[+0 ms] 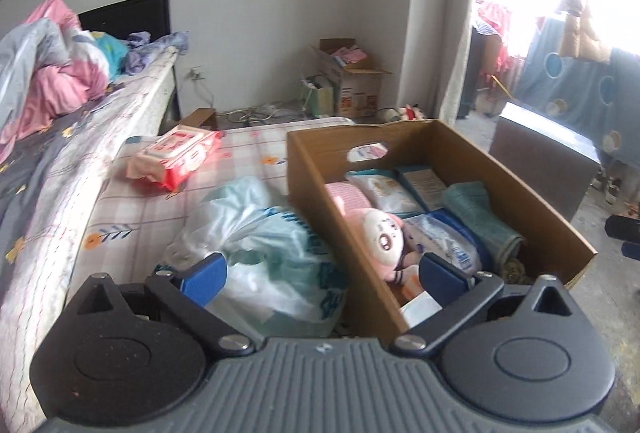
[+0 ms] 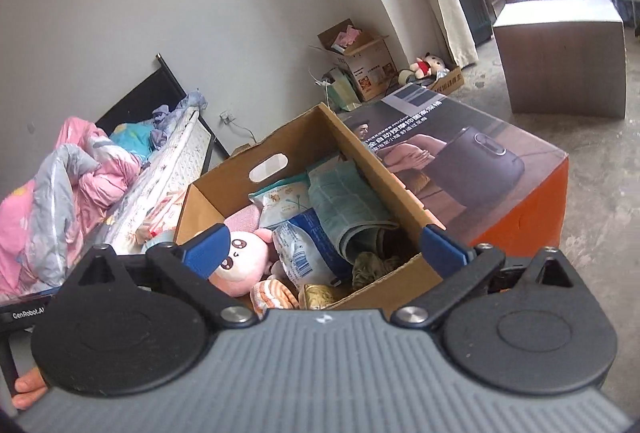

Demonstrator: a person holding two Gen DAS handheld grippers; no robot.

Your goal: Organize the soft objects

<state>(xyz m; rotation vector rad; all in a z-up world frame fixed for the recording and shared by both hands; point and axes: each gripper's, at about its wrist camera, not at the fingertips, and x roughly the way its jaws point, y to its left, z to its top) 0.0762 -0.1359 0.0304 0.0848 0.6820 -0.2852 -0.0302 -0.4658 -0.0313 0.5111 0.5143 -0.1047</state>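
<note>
An open cardboard box (image 1: 516,189) (image 2: 396,181) stands on the low mattress and holds a pink plush doll (image 1: 384,237) (image 2: 244,261), wipe packs (image 1: 384,189) (image 2: 284,201), a blue-and-white pack (image 1: 444,237) (image 2: 304,249) and a rolled teal towel (image 1: 480,217) (image 2: 348,205). A pale blue plastic bag (image 1: 264,253) lies left of the box, and a red wipe pack (image 1: 180,157) lies farther back. My left gripper (image 1: 322,277) is open, straddling the box's left wall above the bag. My right gripper (image 2: 326,251) is open over the box's near end, gripping nothing.
A higher bed (image 1: 100,137) with pink and grey bedding (image 1: 44,73) (image 2: 60,185) runs along the left. A large printed carton (image 2: 480,169) sits right of the box. A grey cabinet (image 2: 560,57), a carton (image 1: 352,81) and a doll (image 2: 428,67) stand on the floor.
</note>
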